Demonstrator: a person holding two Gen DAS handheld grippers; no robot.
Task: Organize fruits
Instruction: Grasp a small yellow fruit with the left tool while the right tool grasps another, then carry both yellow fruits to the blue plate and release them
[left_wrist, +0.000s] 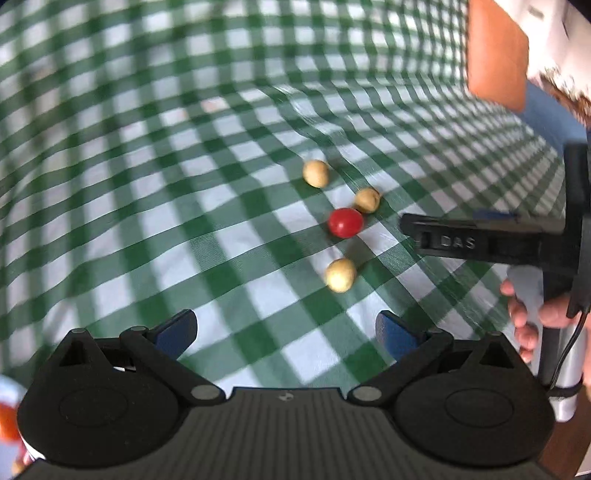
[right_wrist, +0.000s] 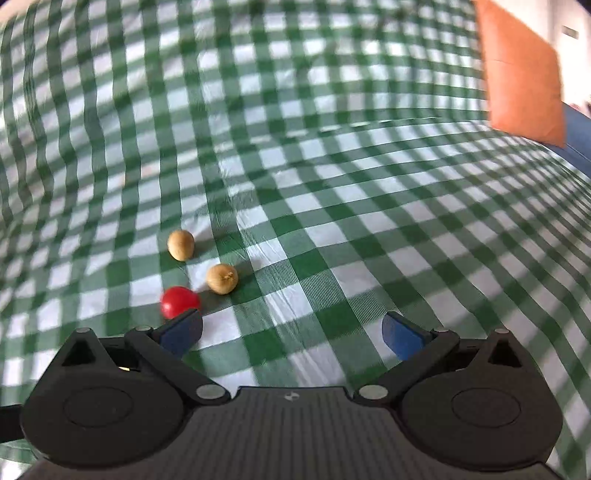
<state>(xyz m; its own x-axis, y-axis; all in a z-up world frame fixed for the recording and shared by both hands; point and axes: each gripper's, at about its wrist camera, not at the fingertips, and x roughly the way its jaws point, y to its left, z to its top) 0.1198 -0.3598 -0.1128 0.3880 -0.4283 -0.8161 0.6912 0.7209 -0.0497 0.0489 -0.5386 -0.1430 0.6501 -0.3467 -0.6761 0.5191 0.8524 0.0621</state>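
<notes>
**Barely begun: four small fruits loose on the cloth, both tools empty**

Nothing looks sorted so far, judging by how things lie. The green-checked tablecloth (left_wrist: 221, 184) fills both views, and no bowl or tray for the fruit is visible; a blurred pale object with orange (left_wrist: 9, 413) at the left camera's lower-left edge cannot be identified. An orange cushion (right_wrist: 524, 81) sits far ahead to the right, well apart from the fruit.

The left gripper (left_wrist: 286, 332) has its jaws spread wide with nothing between them. The right gripper (right_wrist: 291, 334) is likewise spread and empty; in the left view its finger reaches in from the right.

All the picking remains. From the left tool, the nearest tan fruit (left_wrist: 340, 275) lies just ahead, slightly right; the red tomato (left_wrist: 345, 222) is beyond it, then the stemmed tan fruit (left_wrist: 367, 199) and the farthest tan fruit (left_wrist: 316, 173). From the right tool, the tomato lies just beside the left fingertip (right_wrist: 183, 328), outside the jaws.
</notes>
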